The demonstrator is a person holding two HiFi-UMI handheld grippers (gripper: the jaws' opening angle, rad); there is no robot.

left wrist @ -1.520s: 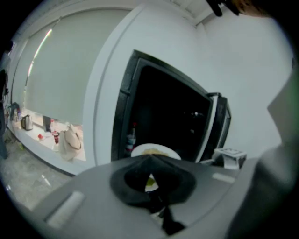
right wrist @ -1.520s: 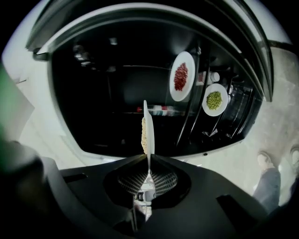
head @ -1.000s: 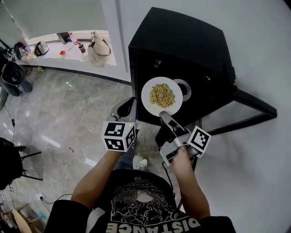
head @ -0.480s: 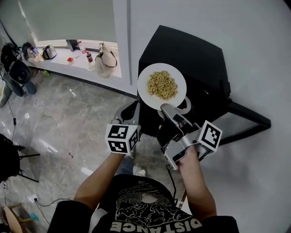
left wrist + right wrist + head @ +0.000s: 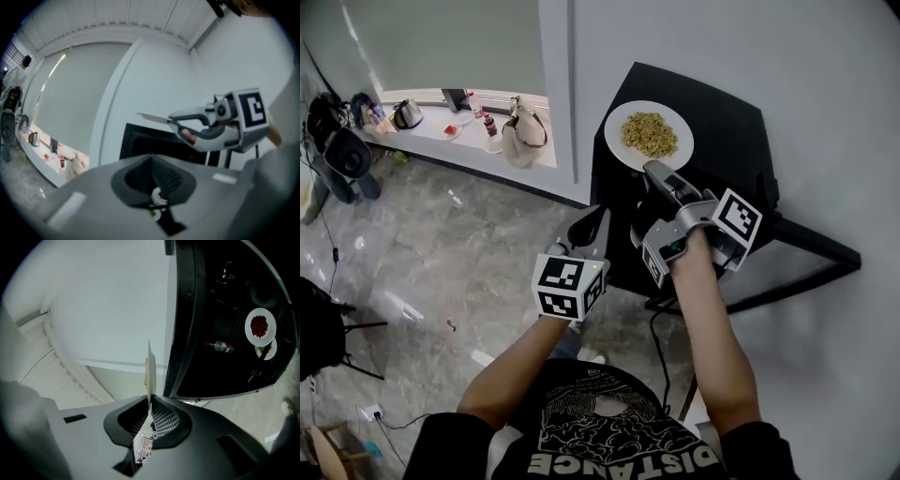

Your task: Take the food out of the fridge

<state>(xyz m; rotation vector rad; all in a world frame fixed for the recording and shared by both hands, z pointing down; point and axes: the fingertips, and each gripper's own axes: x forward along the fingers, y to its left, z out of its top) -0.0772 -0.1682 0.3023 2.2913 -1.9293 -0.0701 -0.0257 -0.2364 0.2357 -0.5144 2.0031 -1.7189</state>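
A white plate of noodles (image 5: 649,134) hangs level over the top of the black fridge (image 5: 722,141). My right gripper (image 5: 654,171) is shut on the plate's near rim. In the right gripper view the plate (image 5: 149,371) shows edge-on between the pads, and the fridge's open inside (image 5: 220,310) lies to the right with a plate of red food (image 5: 260,327) and a small bottle (image 5: 220,347). My left gripper (image 5: 589,223) hovers lower, left of the fridge front, shut with nothing in it. From the left gripper view, the right gripper (image 5: 180,123) holds the plate (image 5: 152,116).
A low sill (image 5: 441,141) at the upper left carries a handbag (image 5: 520,120), a kettle (image 5: 406,114) and bottles (image 5: 487,125). A white wall corner (image 5: 558,94) stands just left of the fridge. Black frame bars (image 5: 816,248) jut out at the right over the marble floor (image 5: 422,244).
The right gripper has lifted the plate of noodles from in front of the fridge up over its top. The left gripper has risen a little too.
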